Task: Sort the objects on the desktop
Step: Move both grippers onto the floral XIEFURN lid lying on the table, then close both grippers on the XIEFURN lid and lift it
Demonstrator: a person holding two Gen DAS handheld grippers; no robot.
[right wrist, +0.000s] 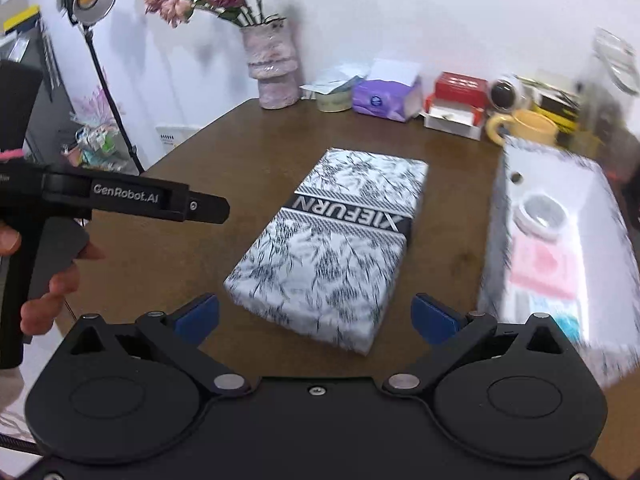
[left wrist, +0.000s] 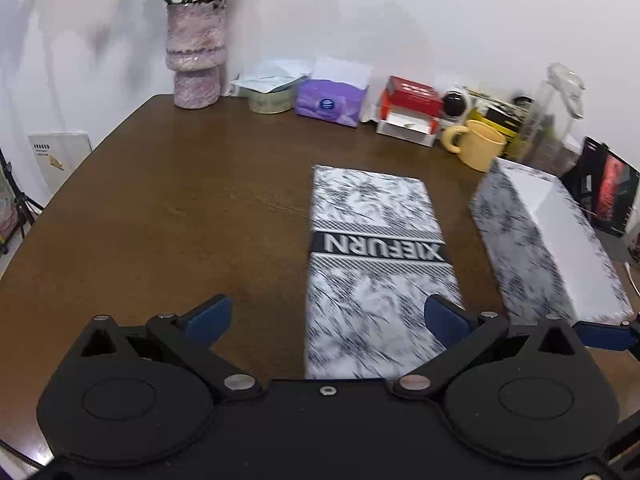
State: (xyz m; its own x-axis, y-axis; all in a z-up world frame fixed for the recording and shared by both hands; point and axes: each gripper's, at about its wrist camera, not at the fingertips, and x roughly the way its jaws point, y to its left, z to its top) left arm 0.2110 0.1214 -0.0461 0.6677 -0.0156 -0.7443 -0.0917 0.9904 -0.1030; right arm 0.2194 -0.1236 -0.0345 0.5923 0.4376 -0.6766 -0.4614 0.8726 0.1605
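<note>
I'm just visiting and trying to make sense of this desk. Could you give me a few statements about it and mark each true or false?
1. The patterned lid lies flat on the table. True.
2. Both the left gripper and the right gripper are clamped on something. False: both stand open, holding nothing.
3. The open box is empty. False: a tape roll and pink items lie inside.
4. A yellow mug stands near the wall. True.
5. The vase holds pencils. False: it holds flowers.
</note>
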